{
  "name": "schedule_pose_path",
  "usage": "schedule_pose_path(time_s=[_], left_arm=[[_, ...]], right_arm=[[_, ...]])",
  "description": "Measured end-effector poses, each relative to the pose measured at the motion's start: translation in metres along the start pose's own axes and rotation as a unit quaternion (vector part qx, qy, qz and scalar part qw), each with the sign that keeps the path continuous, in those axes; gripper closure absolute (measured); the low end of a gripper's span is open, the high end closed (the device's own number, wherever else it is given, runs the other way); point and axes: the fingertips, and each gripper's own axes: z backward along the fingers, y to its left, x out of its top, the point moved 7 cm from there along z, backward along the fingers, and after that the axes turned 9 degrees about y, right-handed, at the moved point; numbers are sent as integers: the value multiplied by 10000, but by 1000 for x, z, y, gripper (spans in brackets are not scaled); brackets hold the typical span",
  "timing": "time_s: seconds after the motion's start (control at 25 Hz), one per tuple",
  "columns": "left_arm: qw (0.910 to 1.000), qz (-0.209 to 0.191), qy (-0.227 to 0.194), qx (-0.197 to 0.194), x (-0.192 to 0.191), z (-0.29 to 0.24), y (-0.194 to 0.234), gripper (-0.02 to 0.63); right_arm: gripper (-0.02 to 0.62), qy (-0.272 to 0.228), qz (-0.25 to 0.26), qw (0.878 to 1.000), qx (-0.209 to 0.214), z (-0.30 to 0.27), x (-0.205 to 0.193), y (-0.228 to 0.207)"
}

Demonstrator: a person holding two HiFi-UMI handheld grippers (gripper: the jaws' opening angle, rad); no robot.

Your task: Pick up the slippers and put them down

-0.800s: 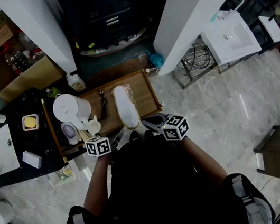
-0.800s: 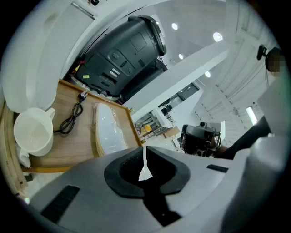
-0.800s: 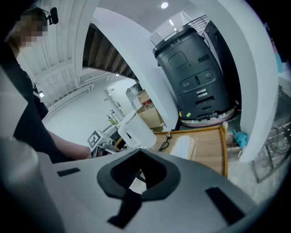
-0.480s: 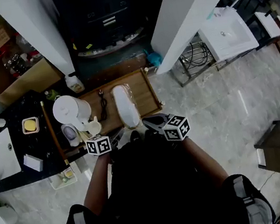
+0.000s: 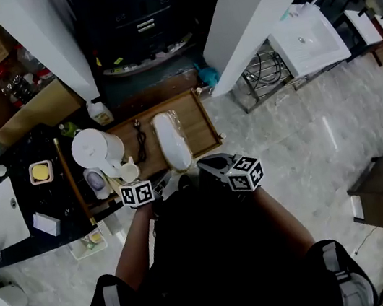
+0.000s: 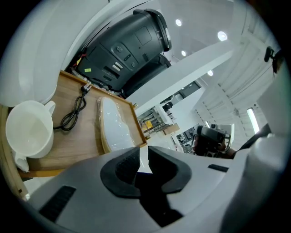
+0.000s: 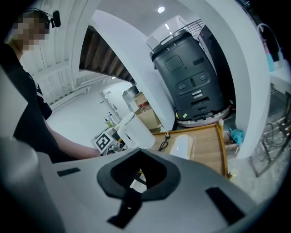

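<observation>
On the low wooden desk (image 5: 200,126) ahead of you, the white plastic-wrapped slipper (image 5: 172,141) lies beside a coiled black cable (image 5: 141,141). Your left gripper (image 6: 143,154) has its jaws nearly together and empty. Your right gripper (image 7: 137,154) has its jaws closed on nothing.

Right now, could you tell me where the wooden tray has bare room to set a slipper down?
The bare strip between the wrapped slipper and the right rim of the wooden tray is free. The left side is crowded: black cable, white jug and cup.
</observation>
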Motion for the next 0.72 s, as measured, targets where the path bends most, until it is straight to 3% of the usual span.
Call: schedule_pose_path(time_s=[0.2,0.4,0.72], left_arm=[[9996,-30,146,232,-1,-8,15,463],[9993,33,312,191,0,-19,23,443],[9972,532,496,182,1,-44,44,402]], right_arm=[[588,99,-17,9999,68,-1,-2,3],[588,127,-44,9999,71,1,-2,2],[588,228,-157,9996,44,7,-7,-9]])
